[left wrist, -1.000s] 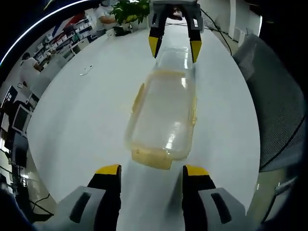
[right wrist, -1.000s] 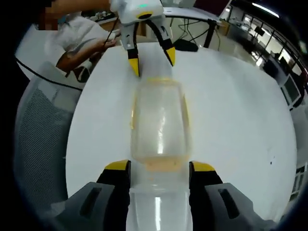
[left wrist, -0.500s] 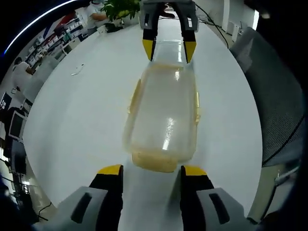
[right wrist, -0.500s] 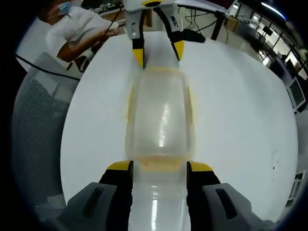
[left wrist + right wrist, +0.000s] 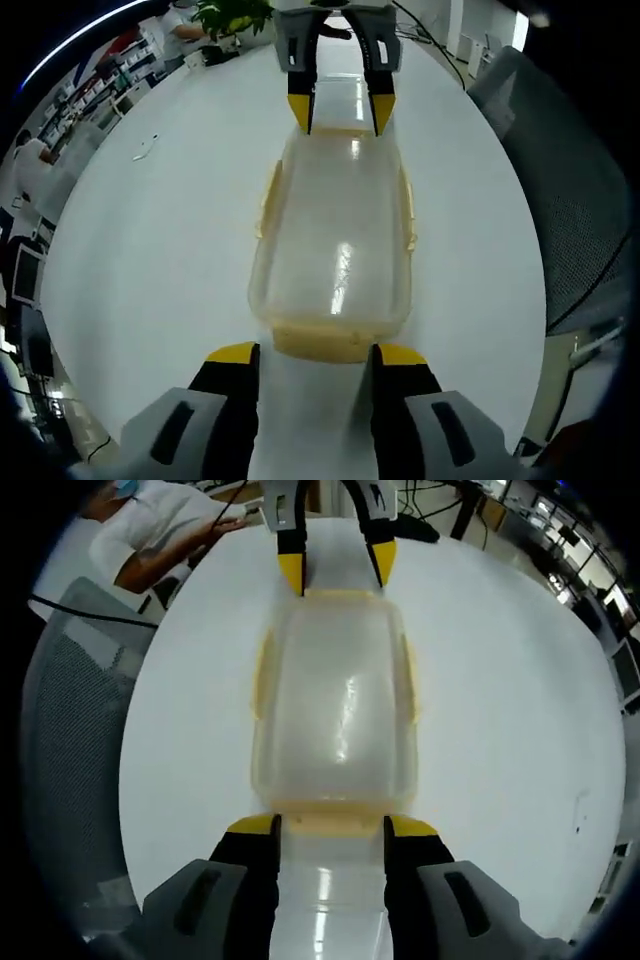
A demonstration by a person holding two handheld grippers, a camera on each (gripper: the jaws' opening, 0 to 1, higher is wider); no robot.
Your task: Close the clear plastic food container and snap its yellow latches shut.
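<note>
One clear plastic container [image 5: 335, 245] lies on the white tabletop [image 5: 160, 250], its lid down over the base, lengthwise between two tools. Four yellow latches can be counted: in the left gripper view one on the left long side [image 5: 268, 196], one at the near end [image 5: 322, 345], one on the right long side [image 5: 408, 210]; the fourth sits at the far end, seen near in the right gripper view [image 5: 330, 824]. The container walls are cloudy-clear with a bright glare streak on top.

The left tool [image 5: 310, 352] has its jaws apart, straddling the near end latch. The right tool [image 5: 330, 825] is likewise spread, its yellow tips flanking the opposite end. A grey mesh chair [image 5: 575, 190] stands at the tabletop's right edge.
</note>
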